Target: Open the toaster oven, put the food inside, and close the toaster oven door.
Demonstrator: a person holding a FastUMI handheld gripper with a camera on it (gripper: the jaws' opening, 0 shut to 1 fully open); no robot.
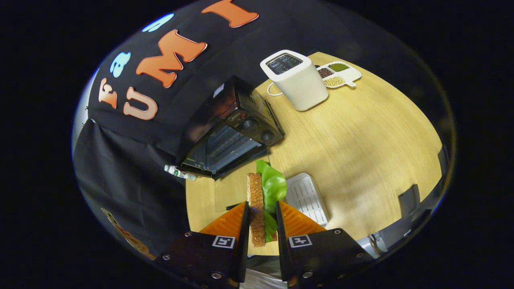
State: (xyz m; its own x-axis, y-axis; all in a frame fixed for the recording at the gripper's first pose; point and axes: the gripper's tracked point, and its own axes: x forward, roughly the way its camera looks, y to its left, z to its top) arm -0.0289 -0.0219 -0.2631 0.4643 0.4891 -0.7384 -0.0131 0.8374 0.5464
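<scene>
My gripper (261, 210) is shut on a sandwich (257, 208), a brown toasted slice with green lettuce (274, 184) sticking out on its right side; both fingers press on it and it is held above the table. Beyond the fingers sits the black toaster oven (231, 130) with two knobs on its right side. Its glass door (221, 150) faces me and looks lowered open, with the wire rack showing inside.
The wooden table (361, 140) carries a white pop-up toaster (295, 78) with its cord and, behind it, a white divided dish (339, 74) of beans. A white ribbed tray (307, 196) lies just right of the fingers. A dark object (409, 198) stands at the table's right edge.
</scene>
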